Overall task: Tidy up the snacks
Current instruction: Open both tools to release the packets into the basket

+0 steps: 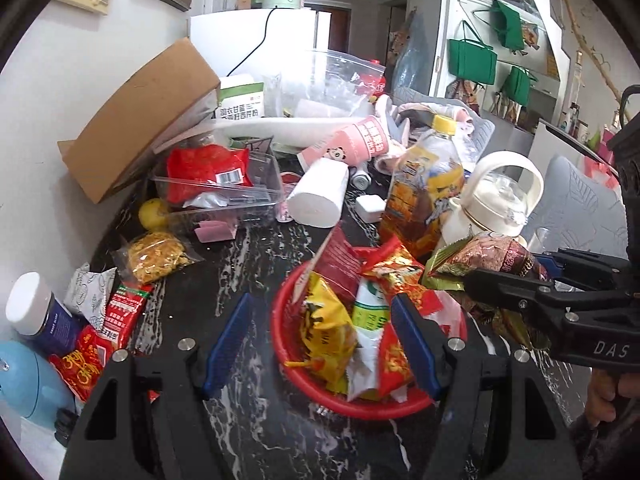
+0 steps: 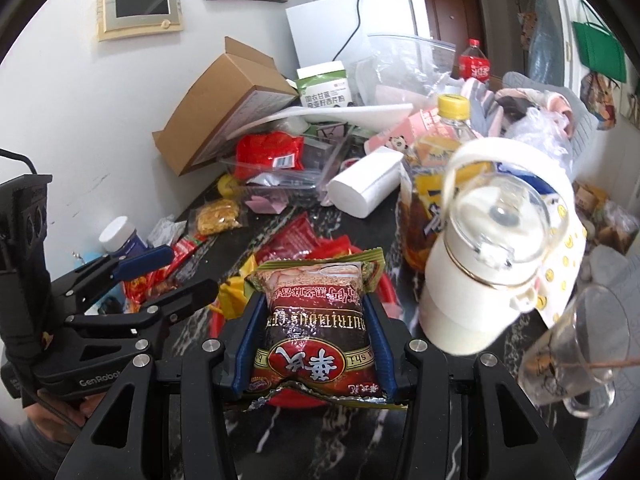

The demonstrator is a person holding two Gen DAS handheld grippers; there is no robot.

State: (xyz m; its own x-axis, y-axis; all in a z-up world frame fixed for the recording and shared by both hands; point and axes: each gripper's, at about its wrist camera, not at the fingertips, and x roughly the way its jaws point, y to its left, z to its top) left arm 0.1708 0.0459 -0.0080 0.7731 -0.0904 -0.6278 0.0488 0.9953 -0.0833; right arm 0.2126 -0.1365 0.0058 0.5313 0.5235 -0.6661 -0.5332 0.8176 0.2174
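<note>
A basket (image 1: 282,334) sits on the near part of the table (image 1: 240,264), with snack packets (image 1: 332,330) piled inside it. The left gripper (image 1: 320,344) hangs above the basket's left side. The right gripper (image 2: 310,322) hovers over the basket, with a snack bag (image 2: 310,320) clamped between its fingers. Just behind the basket to the right stand a drink bottle (image 1: 424,184) and, beside it, a flask (image 1: 492,200). Behind and left lies a paper roll (image 1: 318,194) on its side, then a clear tray (image 1: 224,196) holding a packet (image 1: 208,170). A cardboard box (image 1: 148,120) leans behind that tray. More packets (image 1: 108,328) lie at the table's left edge, next to a jar (image 1: 36,308).
</note>
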